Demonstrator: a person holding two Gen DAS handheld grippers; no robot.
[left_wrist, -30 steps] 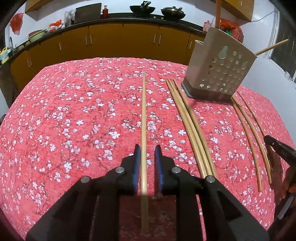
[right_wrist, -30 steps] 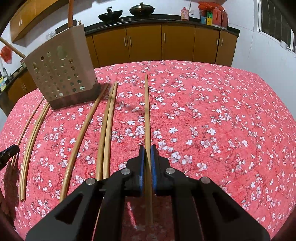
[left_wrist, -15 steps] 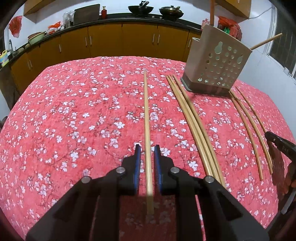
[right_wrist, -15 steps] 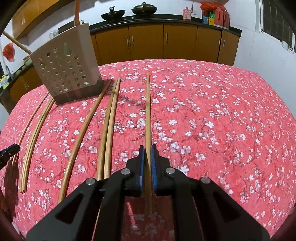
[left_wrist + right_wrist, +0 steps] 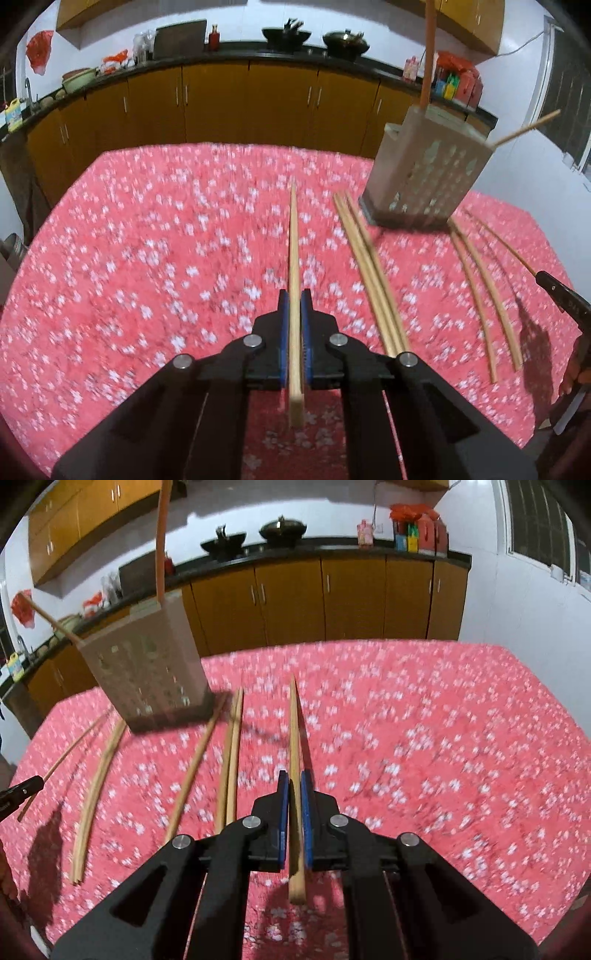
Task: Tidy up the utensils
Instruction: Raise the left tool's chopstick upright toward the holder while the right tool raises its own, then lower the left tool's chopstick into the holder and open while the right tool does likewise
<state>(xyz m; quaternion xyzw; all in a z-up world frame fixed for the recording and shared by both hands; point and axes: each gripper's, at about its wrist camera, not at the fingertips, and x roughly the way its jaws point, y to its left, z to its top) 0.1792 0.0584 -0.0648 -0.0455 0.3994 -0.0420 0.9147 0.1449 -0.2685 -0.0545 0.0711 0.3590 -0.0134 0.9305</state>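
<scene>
- Left wrist view: the left hand-held gripper (image 5: 294,306) sits at bottom centre, its blue pads clamped on a pale wooden chopstick (image 5: 293,240) that runs straight up the frame, its near end sticking out behind the pads.
- To the right of it, a bundle of loose chopsticks (image 5: 364,266) lies on the table (image 5: 129,258), which is covered by a red cloth with white blossoms.
- A beige perforated utensil holder (image 5: 424,173) stands in the upper right on the cloth, with an orange stick and a thin wooden stick poking out of its top.
- Two curved chopsticks (image 5: 491,291) lie to the right of the holder's base, and a black tip of the other gripper shows at the right edge.
- Right wrist view: the right hand-held gripper (image 5: 294,786) at bottom centre is clenched on its own chopstick (image 5: 294,731), pointing up the frame.
- The holder (image 5: 144,668) is at upper left here, with several loose chopsticks (image 5: 231,753) lying between it and the gripper.
- Brown cabinets (image 5: 321,598) and a dark counter with two woks fill the background.
</scene>
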